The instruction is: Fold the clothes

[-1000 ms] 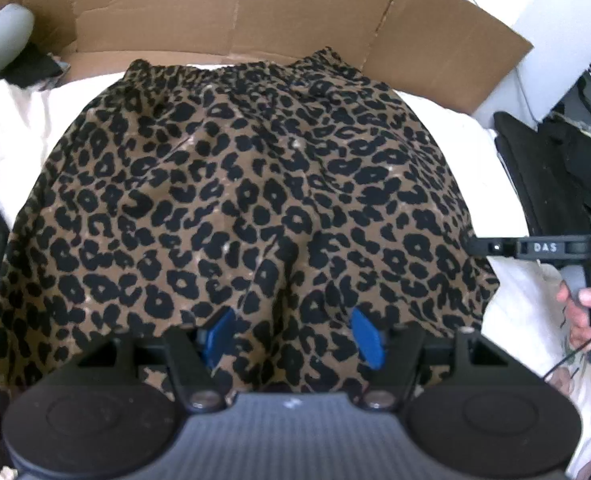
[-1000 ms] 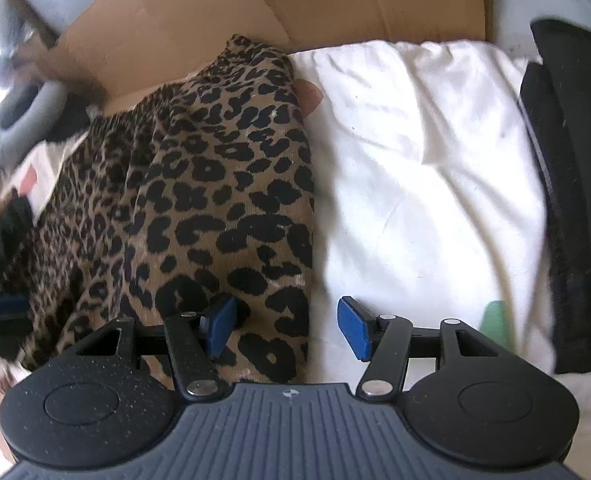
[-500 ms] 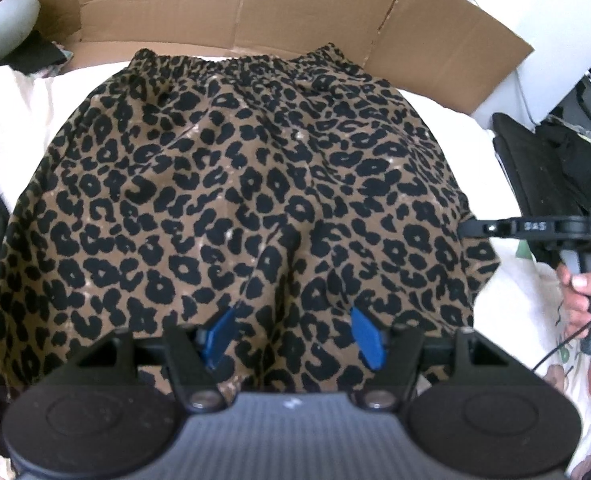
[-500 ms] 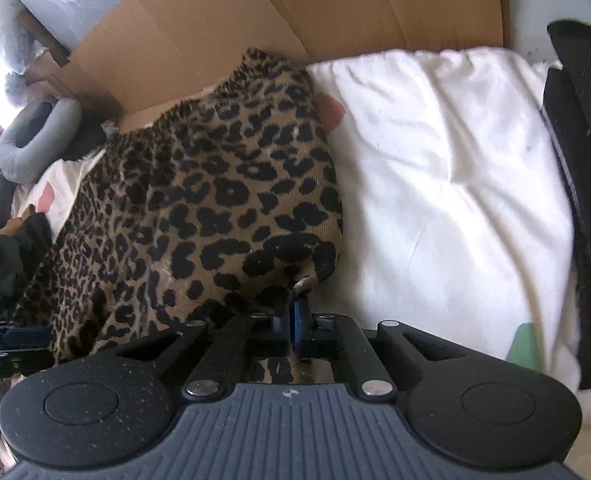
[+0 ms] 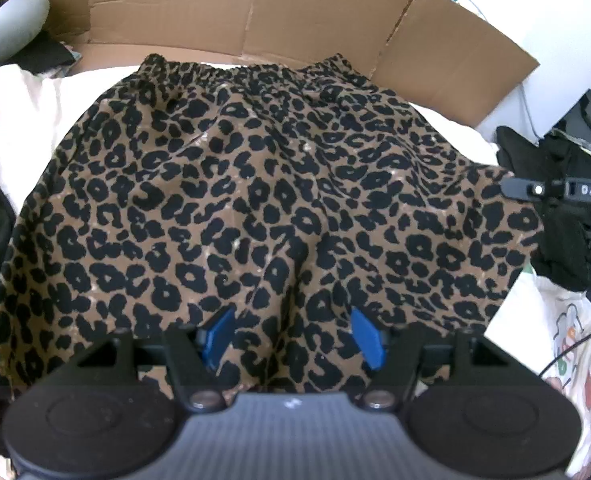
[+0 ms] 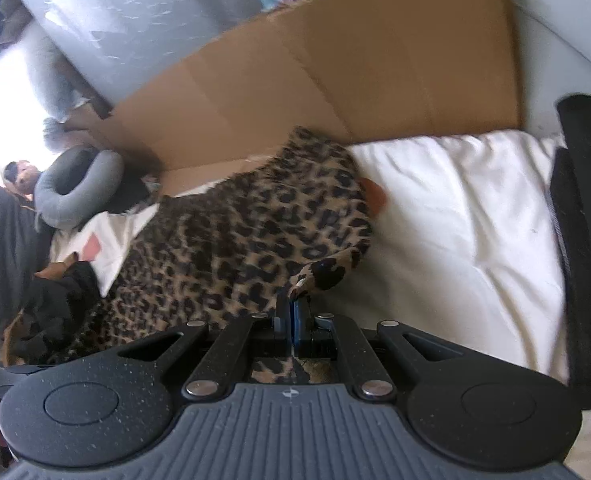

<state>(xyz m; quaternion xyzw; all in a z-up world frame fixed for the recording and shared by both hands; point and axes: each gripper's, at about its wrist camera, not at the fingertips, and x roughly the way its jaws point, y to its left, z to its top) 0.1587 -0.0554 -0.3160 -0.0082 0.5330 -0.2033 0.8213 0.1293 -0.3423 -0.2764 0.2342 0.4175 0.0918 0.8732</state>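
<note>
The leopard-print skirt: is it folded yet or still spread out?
Still spread. The leopard-print skirt lies flat on the white bedding; only its right corner is pinched in the right gripper.

White rumpled bedsheet (image 6: 455, 216), flattened brown cardboard sheet (image 5: 255, 12) propped behind, grey U-shaped neck pillow (image 6: 75, 192) at left, black fabric pile (image 6: 587, 240) right, bright daylight.

The left gripper (image 5: 291, 334) hangs above the near hem of the leopard-print skirt (image 5: 255, 208), blue fingers spread, clear of the cloth. The right gripper (image 6: 293, 312) is clamped on the skirt's right-hand corner, which is raised off the bedding.
</note>
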